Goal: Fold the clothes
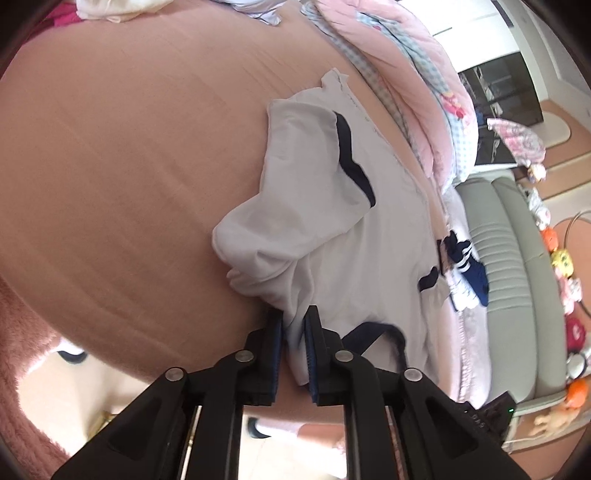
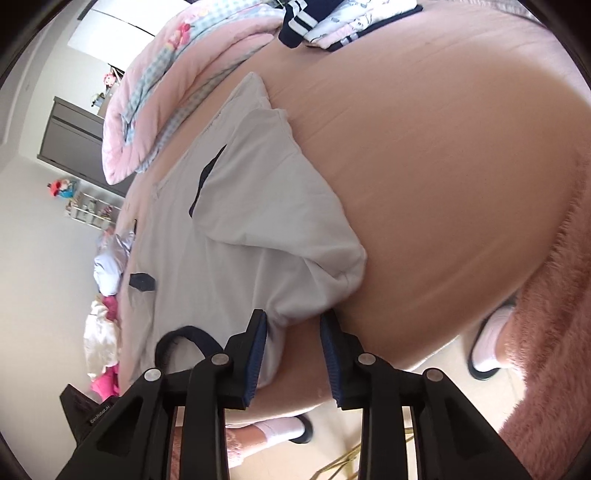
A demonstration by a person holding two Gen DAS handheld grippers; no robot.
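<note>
A white shirt with navy trim lies on the pink bed sheet, its sleeves folded inward. My left gripper is shut on the shirt's near shoulder edge beside the navy collar. In the right wrist view the same shirt lies ahead, with the navy collar to the left. My right gripper is open, its jaws apart around the shirt's near edge, the fabric lying against the left finger.
A pink and checked quilt lies along the bed's far side. Folded navy-striped clothes and a pile of unfolded clothes sit on the bed. A grey sofa with toys stands beyond. My feet stand on the floor below.
</note>
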